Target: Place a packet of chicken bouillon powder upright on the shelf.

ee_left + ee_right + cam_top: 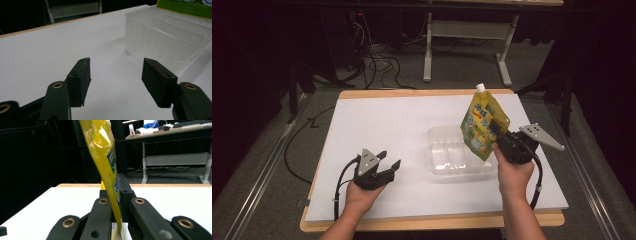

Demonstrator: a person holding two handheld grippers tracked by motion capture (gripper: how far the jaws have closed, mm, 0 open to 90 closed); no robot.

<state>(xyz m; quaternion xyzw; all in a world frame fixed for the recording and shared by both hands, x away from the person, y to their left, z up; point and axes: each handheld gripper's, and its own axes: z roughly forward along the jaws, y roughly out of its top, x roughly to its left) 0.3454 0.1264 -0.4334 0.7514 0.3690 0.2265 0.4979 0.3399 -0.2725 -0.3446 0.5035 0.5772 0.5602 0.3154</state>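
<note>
The right gripper [498,133] pinches a yellow pouch [482,125] by its right edge and holds it upright above the right side of the clear tray [439,150], which sits right of centre on the white table [387,125]. The pouch's white cap [481,87] points up and away, and its bottom corner hangs just over the tray's right compartment. In the right gripper view the jaws are pressed together on the thin flat seam of the pouch [110,175], with the film squeezed flat between them.

The left gripper [388,161] rests near the left of the table, well apart from the pouch. Its jaws are spread with nothing between them, and the left gripper view shows the tray wall [150,42] just to their right.

The pouch looks soft and glossy, probably filled with liquid, so it is likely to sag, swing and slide in a grip. The flat seam along the edge or the stiffer neck under the cap seem the safest places to hold; squeezing the full belly would likely make it bulge and slip. The tray looks thin and light, so it could shift if the pouch is dropped in hard
</note>
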